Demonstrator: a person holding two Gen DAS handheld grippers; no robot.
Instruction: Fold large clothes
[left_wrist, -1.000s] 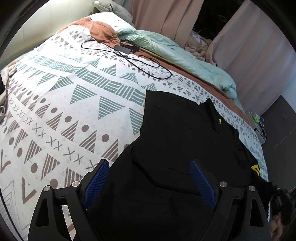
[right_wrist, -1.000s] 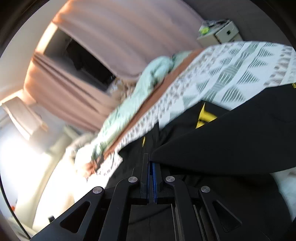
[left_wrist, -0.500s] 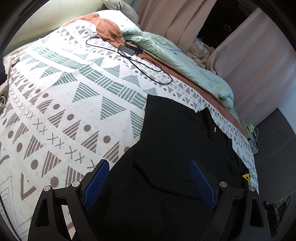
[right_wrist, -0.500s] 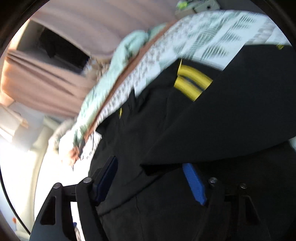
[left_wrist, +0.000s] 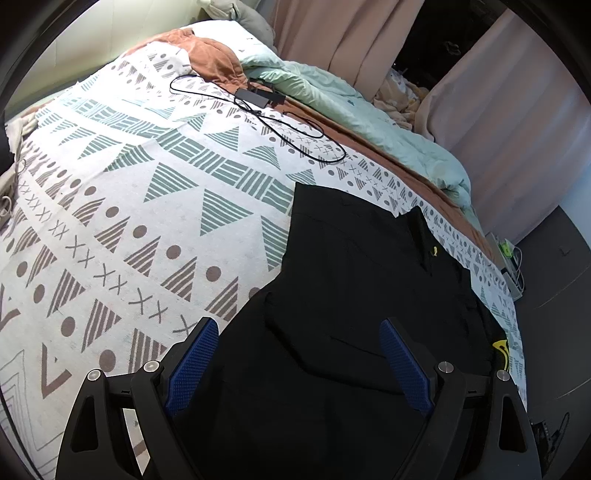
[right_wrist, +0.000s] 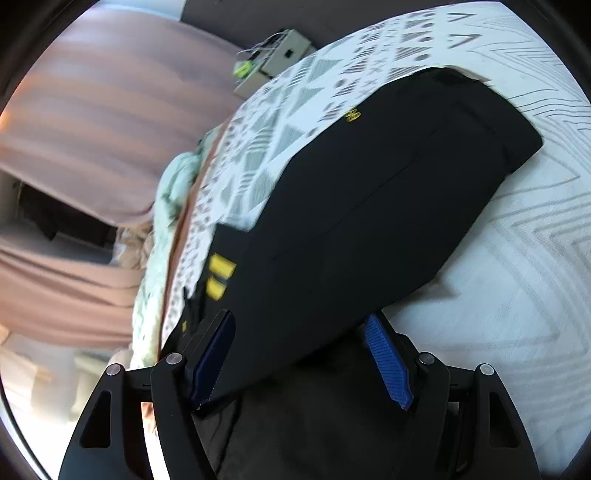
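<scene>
A large black garment with small yellow marks lies partly folded on the patterned bedspread. My left gripper is open and empty, hovering over the garment's near part. In the right wrist view the same black garment lies as a long folded band with yellow stripes near its left end. My right gripper is open, with the folded edge of the garment lying between and below the blue pads, not pinched.
A black charger and cable lie on the far part of the bed. A mint duvet and rust blanket are bunched along the far side. Pink curtains hang behind. A small box sits beyond the bed.
My right gripper was shut on the black garment one second ago; it has opened, let the fold go, and swung over it. The left gripper stayed open and shifted slightly.
</scene>
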